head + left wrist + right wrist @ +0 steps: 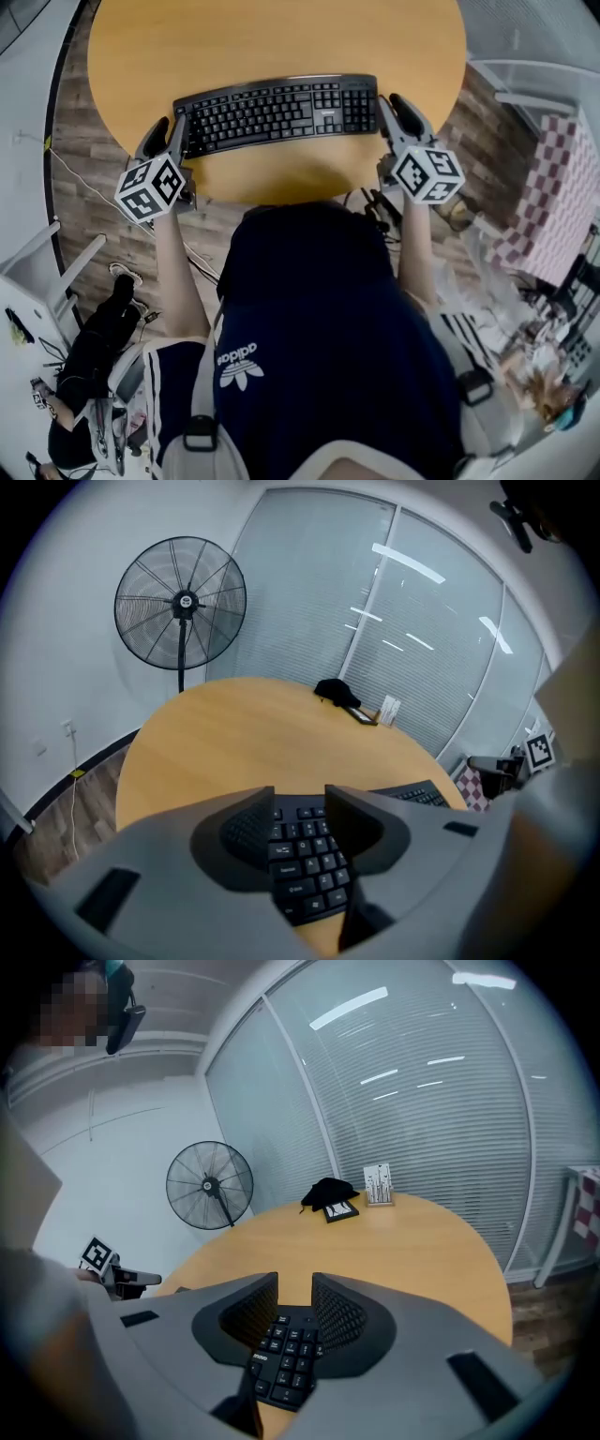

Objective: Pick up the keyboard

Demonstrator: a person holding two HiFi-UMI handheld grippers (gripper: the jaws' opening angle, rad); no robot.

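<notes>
We are holding the left gripper [169, 132] and right gripper [400, 112] at opposite ends of the keyboard [277, 112], which is lying flat on the tabletop [281, 37]. Both are standing apart, seemingly not pressing it.

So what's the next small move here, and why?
Probably nudge both grippers slightly further in onto the keyboard before closing. The left gripper and right gripper stand open at its two ends, keys showing in each gap, but in the head view their tips only reach its edges and nothing is gripped; it lies flat on the round table.
</notes>
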